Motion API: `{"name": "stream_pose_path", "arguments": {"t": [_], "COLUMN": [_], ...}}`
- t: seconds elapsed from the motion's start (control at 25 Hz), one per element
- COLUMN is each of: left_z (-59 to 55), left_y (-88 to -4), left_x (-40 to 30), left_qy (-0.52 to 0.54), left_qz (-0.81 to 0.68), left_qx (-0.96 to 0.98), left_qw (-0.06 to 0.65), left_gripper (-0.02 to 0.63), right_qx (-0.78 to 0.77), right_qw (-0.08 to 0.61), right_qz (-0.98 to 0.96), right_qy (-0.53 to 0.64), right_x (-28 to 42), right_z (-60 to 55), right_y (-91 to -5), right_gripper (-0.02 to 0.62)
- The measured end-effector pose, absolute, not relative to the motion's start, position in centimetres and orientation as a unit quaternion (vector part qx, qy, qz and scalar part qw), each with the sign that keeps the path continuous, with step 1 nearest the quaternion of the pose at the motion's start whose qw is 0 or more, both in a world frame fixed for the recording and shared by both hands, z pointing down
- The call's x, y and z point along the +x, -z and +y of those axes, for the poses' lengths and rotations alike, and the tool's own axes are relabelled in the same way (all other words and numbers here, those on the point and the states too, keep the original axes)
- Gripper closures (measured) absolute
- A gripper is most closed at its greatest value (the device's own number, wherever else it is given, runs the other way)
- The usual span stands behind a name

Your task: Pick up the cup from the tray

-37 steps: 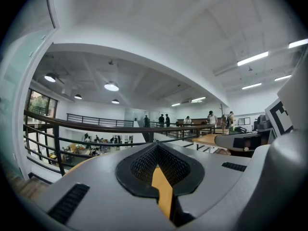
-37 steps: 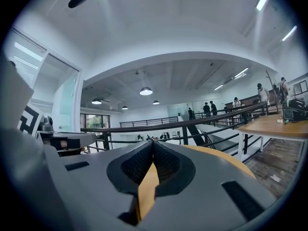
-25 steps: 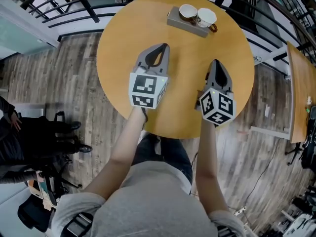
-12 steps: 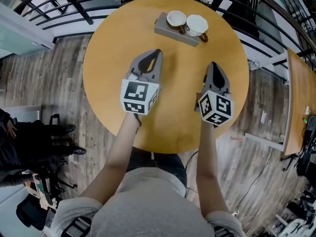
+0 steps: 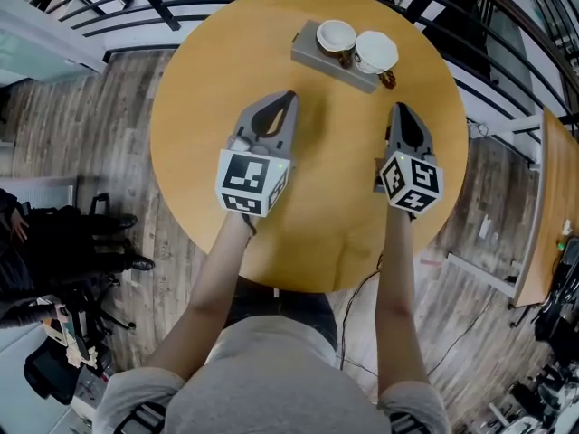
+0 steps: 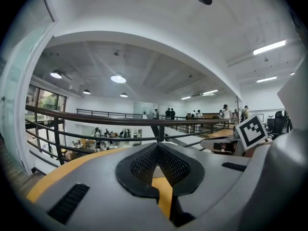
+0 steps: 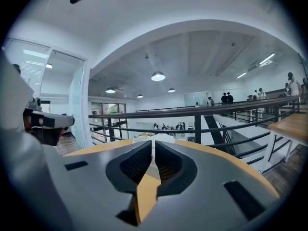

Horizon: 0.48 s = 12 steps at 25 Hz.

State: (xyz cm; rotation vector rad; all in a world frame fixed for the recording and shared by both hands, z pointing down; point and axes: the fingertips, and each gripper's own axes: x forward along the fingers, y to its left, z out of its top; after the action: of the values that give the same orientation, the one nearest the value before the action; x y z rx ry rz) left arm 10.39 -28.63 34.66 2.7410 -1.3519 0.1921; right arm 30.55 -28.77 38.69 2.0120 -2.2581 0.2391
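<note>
Jaws of the right gripper (image 5: 399, 108) were pressed together on nothing, and the left gripper (image 5: 288, 98) was closed and empty too. Ahead of the right tips stood a white cup (image 5: 374, 51) beside a second cup (image 5: 336, 35) on the grey tray (image 5: 308, 52), apart from both grippers.

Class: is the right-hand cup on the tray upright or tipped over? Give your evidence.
Upright: from the head view the cup shows its whole round rim opening upward, standing on the grey tray.
</note>
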Motion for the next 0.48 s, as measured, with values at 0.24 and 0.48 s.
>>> {"name": "stream_pose_path", "arguments": {"t": [0.24,0.48], "left_z": [-29.8,-30.8], "left_y": [-35.5,-36.5], "left_x": [9.4,9.4], "left_qy": [-0.066,-0.071], "left_qz": [-0.436,-0.421], "left_qx": [0.896,0.903], "left_qw": [0.045,0.049], "left_gripper": [0.600,0.600], "right_qx": [0.640,0.625], "right_qw": [0.085,0.117], "right_qz": [-0.759,-0.768], "right_qy": [-0.077,-0.079], "right_x": [31.0,32.0], "right_z": [-31.8,-35.0], "right_y": [-40.5,-42.9], "right_gripper": [0.588,0.464]}}
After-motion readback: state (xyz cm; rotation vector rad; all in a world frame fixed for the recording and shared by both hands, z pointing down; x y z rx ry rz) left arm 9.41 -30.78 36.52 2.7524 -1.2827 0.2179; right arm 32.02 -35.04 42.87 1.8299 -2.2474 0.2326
